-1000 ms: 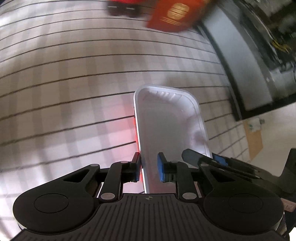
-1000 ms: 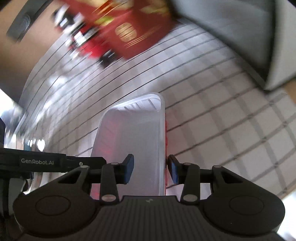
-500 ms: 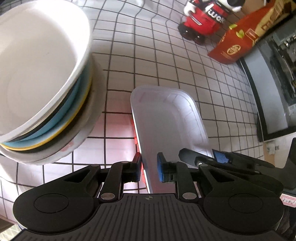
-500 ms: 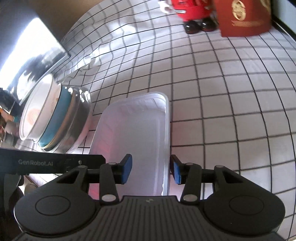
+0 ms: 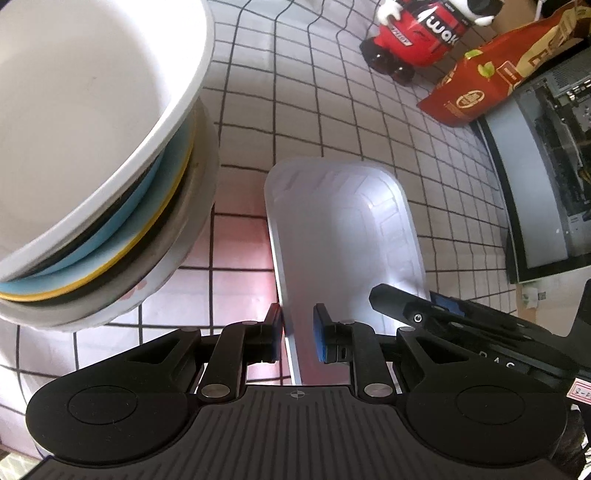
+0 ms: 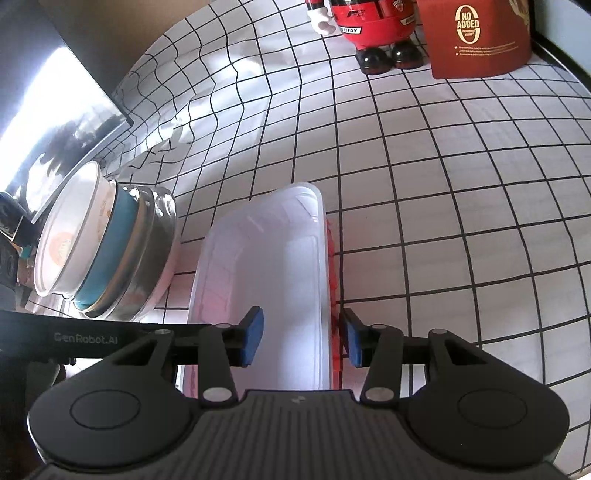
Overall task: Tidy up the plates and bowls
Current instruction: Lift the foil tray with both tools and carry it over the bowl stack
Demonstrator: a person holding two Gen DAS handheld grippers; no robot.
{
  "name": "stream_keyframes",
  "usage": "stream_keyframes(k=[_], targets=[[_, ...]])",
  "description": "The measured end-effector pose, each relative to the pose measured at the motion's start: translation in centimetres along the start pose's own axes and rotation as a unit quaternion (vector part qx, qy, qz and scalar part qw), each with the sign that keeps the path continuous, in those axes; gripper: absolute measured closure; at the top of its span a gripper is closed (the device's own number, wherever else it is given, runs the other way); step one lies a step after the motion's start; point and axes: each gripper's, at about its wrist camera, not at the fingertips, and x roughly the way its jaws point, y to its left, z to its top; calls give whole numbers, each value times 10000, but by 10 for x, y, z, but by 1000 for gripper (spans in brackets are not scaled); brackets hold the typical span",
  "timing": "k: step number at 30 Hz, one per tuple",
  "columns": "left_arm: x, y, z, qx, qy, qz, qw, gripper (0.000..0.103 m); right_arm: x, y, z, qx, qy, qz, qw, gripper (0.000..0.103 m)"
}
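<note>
A translucent white rectangular tray point(image 5: 340, 236) lies on the checked tablecloth; it also shows in the right wrist view point(image 6: 266, 295). My left gripper point(image 5: 298, 332) straddles its left rim, jaws slightly apart, the rim between them. My right gripper point(image 6: 301, 338) straddles its right rim with wider gaps on both sides. A stack of bowls and plates point(image 5: 96, 155), white bowl on top, stands just left of the tray; in the right wrist view the stack point(image 6: 107, 251) shows a steel bowl outermost.
A red toy figure point(image 6: 373, 33) and a red paper bag point(image 6: 476, 40) stand at the far side of the table. A grey appliance point(image 5: 539, 177) lies to the right. The checked tablecloth point(image 6: 443, 184) spreads to the right of the tray.
Both views swung down and left, bringing the bowl stack into view and closer. The tray stayed between both grippers' jaws. The right gripper's jaws have widened.
</note>
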Motion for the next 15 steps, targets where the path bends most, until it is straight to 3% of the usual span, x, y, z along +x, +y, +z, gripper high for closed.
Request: stream_keyframes(k=[9,15], targets=[[4,-4,1,-47,-28,35,10000,83,-1,-5,0,-88,1,62,9999,56],[5,-5,-1,-100,-31,77,9999,83,0,-12,-13,-110,269,142,9995,56]])
